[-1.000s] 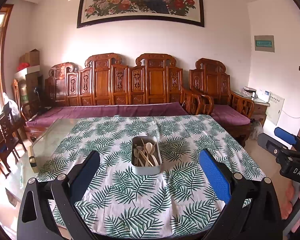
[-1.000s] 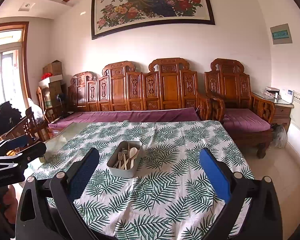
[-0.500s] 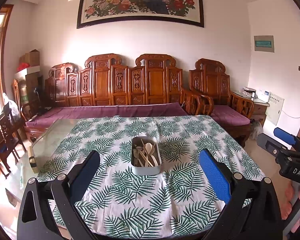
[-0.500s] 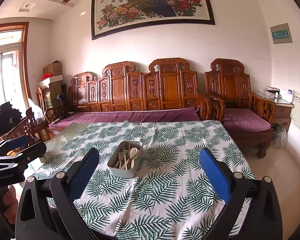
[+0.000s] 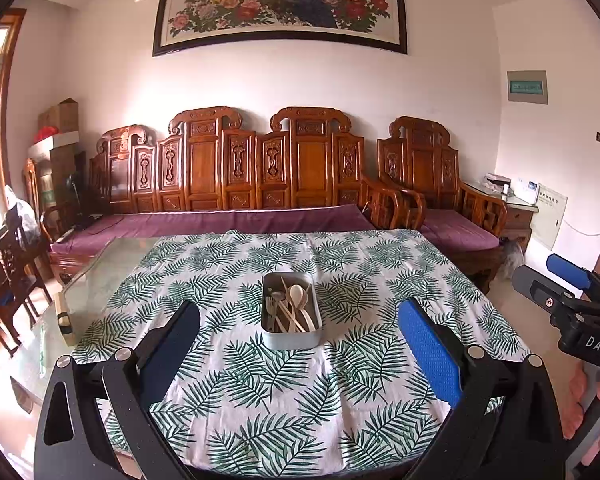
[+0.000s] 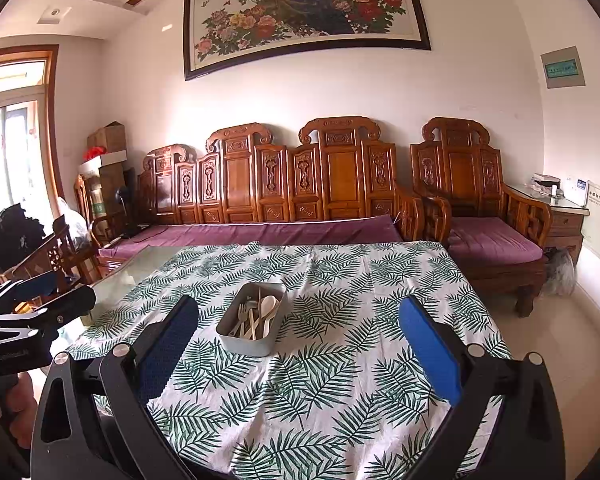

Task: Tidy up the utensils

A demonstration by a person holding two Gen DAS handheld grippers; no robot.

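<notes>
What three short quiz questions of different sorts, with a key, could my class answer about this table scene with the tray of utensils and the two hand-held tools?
1. True or false: the left tool is shut on a spoon.
2. Where are the utensils? A) scattered on the tablecloth B) in the grey tray C) on the sofa
3. Fill in: the grey tray stands on a cloth printed with green ____.

Key: 1 false, both the left tool and the right tool are open and hold nothing; 2 B; 3 leaves, on the tablecloth.

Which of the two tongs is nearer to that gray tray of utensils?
Left, slightly. The gray tray sits centered ahead of the left tongs; from the right tongs it lies ahead, toward the left.
</notes>
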